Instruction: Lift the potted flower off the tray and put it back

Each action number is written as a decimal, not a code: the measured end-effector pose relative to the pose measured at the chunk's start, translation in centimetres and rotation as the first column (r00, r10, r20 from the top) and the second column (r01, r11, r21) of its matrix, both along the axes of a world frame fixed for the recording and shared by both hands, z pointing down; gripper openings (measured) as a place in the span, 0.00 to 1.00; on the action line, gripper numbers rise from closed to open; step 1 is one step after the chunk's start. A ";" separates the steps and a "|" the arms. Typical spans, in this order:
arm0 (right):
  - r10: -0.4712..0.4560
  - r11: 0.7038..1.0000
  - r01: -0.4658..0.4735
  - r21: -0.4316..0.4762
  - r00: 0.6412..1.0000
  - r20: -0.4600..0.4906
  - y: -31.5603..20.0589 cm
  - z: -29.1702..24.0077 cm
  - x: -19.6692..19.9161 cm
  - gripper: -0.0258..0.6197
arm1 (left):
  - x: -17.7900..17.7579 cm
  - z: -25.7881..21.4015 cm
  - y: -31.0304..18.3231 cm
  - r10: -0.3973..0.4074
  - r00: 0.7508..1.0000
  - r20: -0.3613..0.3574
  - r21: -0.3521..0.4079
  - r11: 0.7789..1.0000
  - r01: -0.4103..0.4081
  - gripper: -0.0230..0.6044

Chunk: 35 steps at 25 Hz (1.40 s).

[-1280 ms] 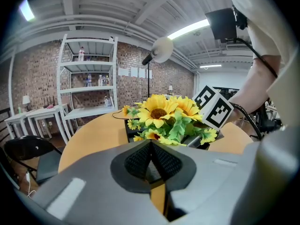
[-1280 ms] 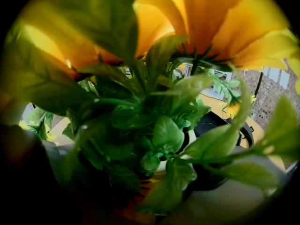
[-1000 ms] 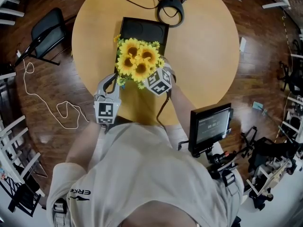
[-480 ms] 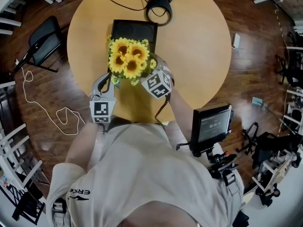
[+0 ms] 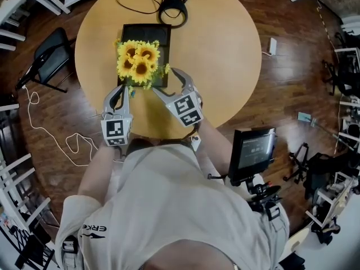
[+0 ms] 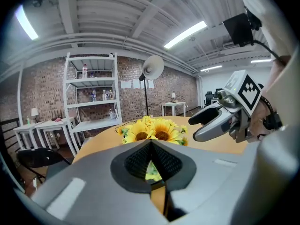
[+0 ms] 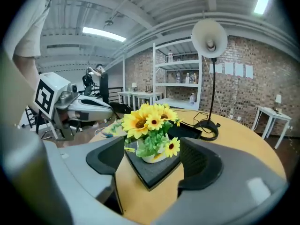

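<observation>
The potted flower [image 5: 136, 63], yellow sunflowers [image 7: 149, 118] in a small white pot [image 7: 153, 157], stands on the near end of the black tray [image 5: 160, 35] on the round wooden table [image 5: 225, 49]. My right gripper [image 5: 167, 82] hangs just right of the blooms and short of the pot. It is open, its jaws have just been closing, and nothing is between them [image 7: 153, 168]. My left gripper [image 5: 125, 89] sits at the flower's near left, shut and empty, with its pads meeting [image 6: 151, 146]. Each gripper shows in the other's view: right gripper [image 6: 206, 124], left gripper [image 7: 93, 109].
A desk lamp [image 7: 209, 39] stands behind the tray, its round base and cable [image 5: 171, 5] on the far side of the table. A small monitor on a stand [image 5: 251, 151] is at my right. A black chair [image 5: 48, 61] and white shelving [image 7: 173, 78] stand around the table.
The right gripper has drawn back and up from the flowers, toward the person, and its jaws are narrower. The left gripper backed off a little. The pot stays on the tray.
</observation>
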State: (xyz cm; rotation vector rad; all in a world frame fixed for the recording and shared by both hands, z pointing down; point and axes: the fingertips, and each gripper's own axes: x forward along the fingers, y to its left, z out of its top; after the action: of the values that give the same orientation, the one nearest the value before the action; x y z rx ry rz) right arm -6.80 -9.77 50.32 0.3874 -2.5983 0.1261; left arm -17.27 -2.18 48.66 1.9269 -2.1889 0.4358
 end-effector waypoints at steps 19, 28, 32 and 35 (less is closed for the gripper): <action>0.258 0.964 -0.264 0.025 0.955 0.143 8.9 -7.5 4.3 0.26 | 2.5 -5.8 6.4 0.141 0.990 -0.024 0.158 0.978 -0.135 0.04; 0.397 0.911 -0.408 0.065 0.908 0.136 17.9 -7.9 4.1 0.23 | 0.7 -7.2 13.3 0.285 0.957 -0.047 0.222 0.937 -0.268 0.04; 0.414 0.902 -0.426 0.073 0.899 0.141 20.5 -8.5 4.5 0.21 | 1.5 -7.4 15.4 0.323 0.945 -0.056 0.222 0.926 -0.304 0.04; 0.406 0.903 -0.421 0.083 0.901 0.151 21.8 -8.9 4.9 0.20 | 2.2 -8.1 16.6 0.337 0.939 -0.063 0.228 0.921 -0.315 0.04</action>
State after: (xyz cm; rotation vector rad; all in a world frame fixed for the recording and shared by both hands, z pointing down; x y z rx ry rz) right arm -1.94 11.99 41.39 1.0054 -2.6177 0.1528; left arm -15.02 14.41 40.58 2.3864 -1.9215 0.1452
